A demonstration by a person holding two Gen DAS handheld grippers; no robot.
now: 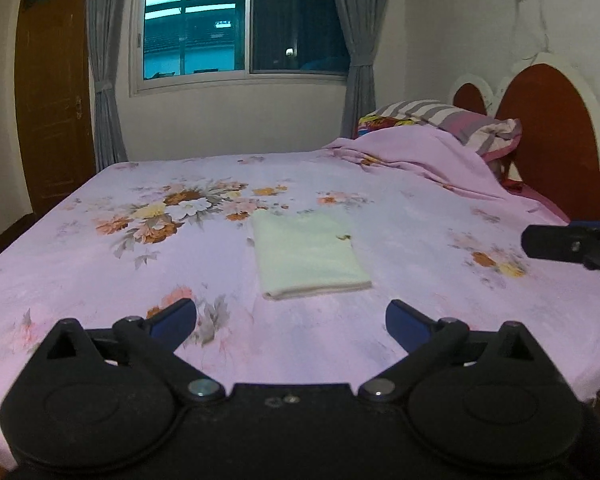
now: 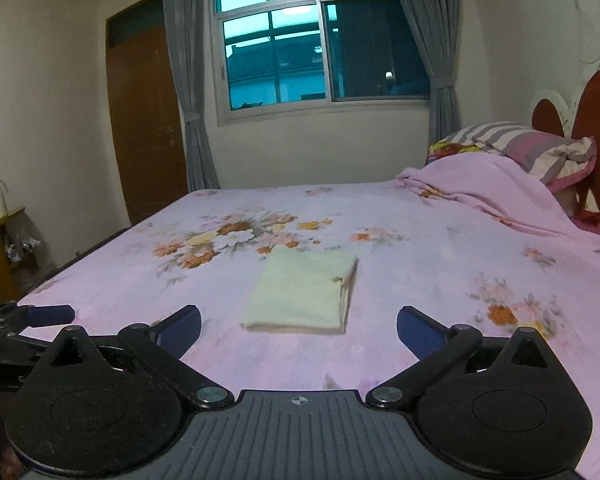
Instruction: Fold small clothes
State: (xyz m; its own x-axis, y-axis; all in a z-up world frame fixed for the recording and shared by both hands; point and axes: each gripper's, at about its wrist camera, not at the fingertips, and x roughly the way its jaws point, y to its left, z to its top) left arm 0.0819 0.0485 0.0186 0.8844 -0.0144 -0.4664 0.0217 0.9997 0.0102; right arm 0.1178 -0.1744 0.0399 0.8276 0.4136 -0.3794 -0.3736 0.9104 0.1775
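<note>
Folded cloth (image 1: pixel 310 254), pale yellow-green and small, lay flat in a neat rectangle near the middle of the bed (image 1: pixel 400 216), on its pink floral sheet, and neither of our claws touched it. We held the left claw (image 1: pixel 291 322) wide open and empty, short of the cloth's near edge; the right claw (image 2: pixel 299 330) stood just as wide and empty, also short of it. We judged the cloth soft, light and limp, likely to sag or spring apart if pinched at one spot, so we would take it by the stacked layers at the thick folded edge or at two corners. We saw no basket or box; the fold looked finished
</note>
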